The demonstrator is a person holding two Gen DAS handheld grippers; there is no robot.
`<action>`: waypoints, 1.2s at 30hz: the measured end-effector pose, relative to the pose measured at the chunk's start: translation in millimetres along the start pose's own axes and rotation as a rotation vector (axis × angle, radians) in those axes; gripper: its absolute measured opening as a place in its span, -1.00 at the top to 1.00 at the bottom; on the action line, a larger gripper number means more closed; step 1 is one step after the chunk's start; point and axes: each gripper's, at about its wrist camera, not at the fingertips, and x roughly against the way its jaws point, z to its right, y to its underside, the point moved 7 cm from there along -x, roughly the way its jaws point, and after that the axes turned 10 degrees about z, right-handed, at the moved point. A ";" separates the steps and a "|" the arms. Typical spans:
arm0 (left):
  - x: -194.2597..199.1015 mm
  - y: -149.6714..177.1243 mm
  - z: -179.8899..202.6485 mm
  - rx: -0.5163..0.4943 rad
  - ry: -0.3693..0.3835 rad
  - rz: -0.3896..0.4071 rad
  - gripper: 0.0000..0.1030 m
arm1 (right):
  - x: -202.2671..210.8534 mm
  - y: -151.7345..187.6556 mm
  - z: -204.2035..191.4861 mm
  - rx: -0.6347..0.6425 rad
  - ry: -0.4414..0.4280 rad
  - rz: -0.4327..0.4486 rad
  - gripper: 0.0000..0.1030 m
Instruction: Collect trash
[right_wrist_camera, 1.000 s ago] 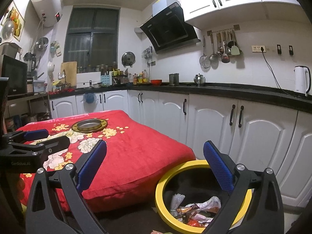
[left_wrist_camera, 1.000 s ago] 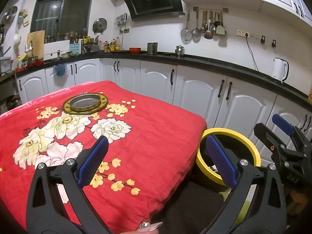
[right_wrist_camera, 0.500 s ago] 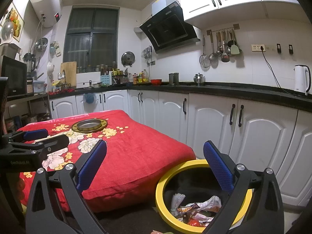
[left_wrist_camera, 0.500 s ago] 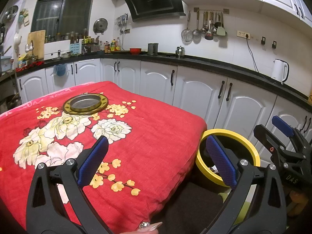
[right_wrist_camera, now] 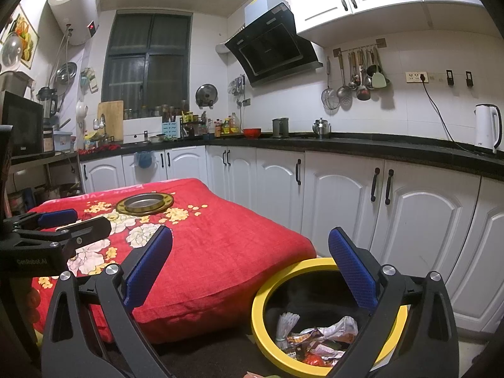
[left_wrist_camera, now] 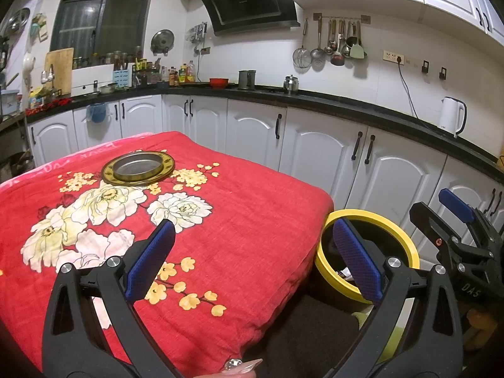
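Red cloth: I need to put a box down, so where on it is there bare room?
The red cloth is bare from the round metal tray at its far end to the near edge, and across to the corner by the yellow-rimmed bin. The bin holds wrappers. Both claws, left and right, are open and empty.

red cloth (left_wrist_camera: pixel 252 220) mostly bare, dish (left_wrist_camera: pixel 138 167) far end, bin (right_wrist_camera: pixel 315 315) beside
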 end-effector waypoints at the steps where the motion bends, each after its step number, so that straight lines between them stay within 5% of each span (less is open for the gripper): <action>1: 0.0 0.1 -0.3 -0.001 0.000 0.000 -0.79 | 0.1 0.0 0.1 0.000 0.000 0.000 -0.88; 36: -0.1 0.6 3.5 0.016 0.016 -0.007 -0.79 | -0.4 1.5 1.8 -0.004 0.002 0.000 -0.88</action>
